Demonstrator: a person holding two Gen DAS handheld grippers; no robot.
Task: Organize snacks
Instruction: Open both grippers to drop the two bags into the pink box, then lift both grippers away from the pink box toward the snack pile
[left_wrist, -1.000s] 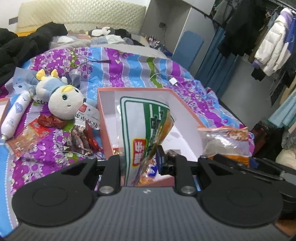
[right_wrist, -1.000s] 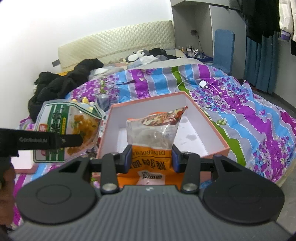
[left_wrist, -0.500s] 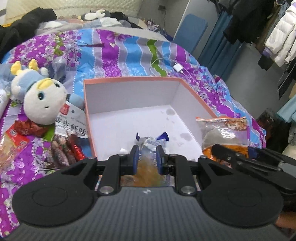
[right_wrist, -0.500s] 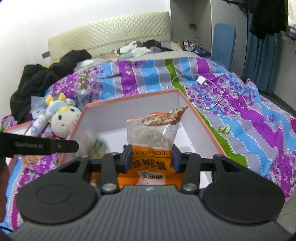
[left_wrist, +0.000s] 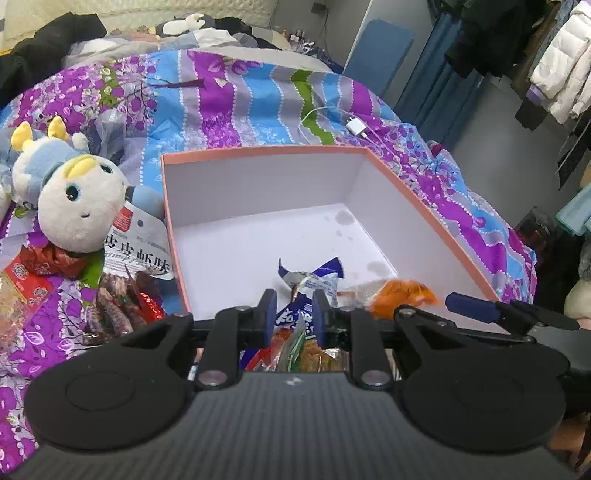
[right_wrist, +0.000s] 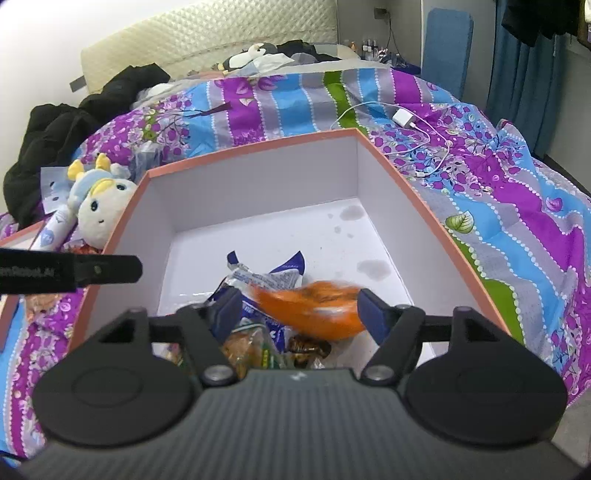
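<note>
Jaws opening — orange packet (right_wrist: 314, 308) crosswise

The box (right_wrist: 399, 206) looks like matt cardboard, white inside with a smooth salmon-pink rim and a few dull stains on its floor. The orange snack bag (right_wrist: 314, 310) and the blue-and-white packet (right_wrist: 266, 277) are glossy, crinkled plastic film. The plush toy (left_wrist: 74, 206) is soft, fuzzy cloth. The quilt (left_wrist: 236, 96) is printed woven fabric, matt and lightly creased. The padded headboard (right_wrist: 207, 33) shows a quilted, faintly shiny cream covering.
</note>
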